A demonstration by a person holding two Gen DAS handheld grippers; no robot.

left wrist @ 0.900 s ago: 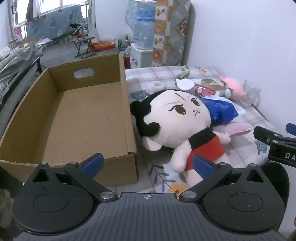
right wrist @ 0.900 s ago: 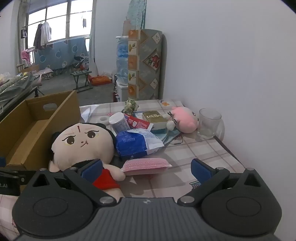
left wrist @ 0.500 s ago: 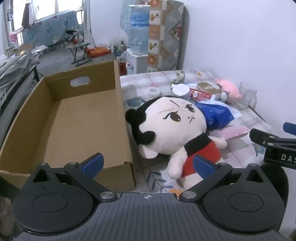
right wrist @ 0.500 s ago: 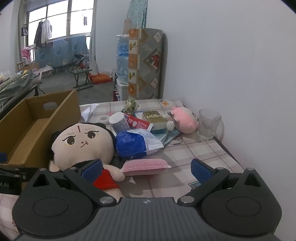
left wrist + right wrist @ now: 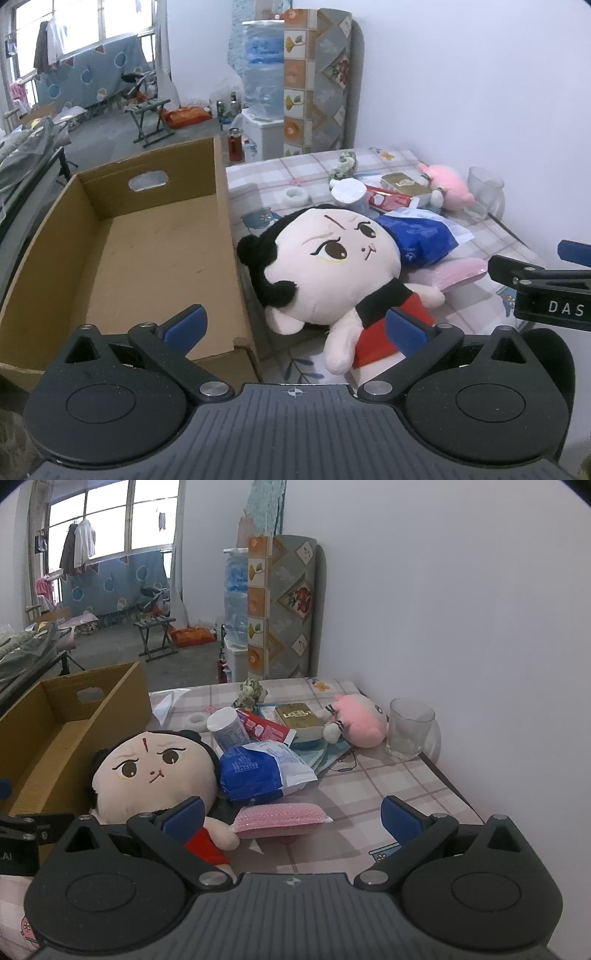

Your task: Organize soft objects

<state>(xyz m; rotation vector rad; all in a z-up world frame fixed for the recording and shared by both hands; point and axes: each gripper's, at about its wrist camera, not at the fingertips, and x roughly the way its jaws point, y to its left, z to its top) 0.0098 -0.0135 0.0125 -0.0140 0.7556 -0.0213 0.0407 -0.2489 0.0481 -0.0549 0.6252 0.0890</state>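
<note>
A big plush doll [image 5: 332, 266] [image 5: 155, 771] with black hair and a red dress lies on its back on the checked tablecloth, beside an open cardboard box [image 5: 122, 251] [image 5: 55, 738]. My left gripper [image 5: 295, 328] hangs open just short of the doll's lower body, touching nothing. My right gripper [image 5: 291, 816] is open too, a little back from a pink sponge [image 5: 280, 818] [image 5: 458, 271] that lies by the doll's arm. A small pink plush [image 5: 364, 720] [image 5: 448, 182] sits further back. A blue soft packet [image 5: 258, 771] [image 5: 417, 236] rests against the doll's head.
A glass [image 5: 408, 727] stands near the white wall at the right. A white jar [image 5: 227, 727], a red tube [image 5: 266, 729], a green tin [image 5: 299, 716] and a tape roll [image 5: 295, 195] clutter the table's back. The box floor [image 5: 147, 266] holds nothing.
The left wrist view has tilted up and drawn slightly back; the doll sits a little lower and further right in it. The right gripper has barely moved. Both stay open.
</note>
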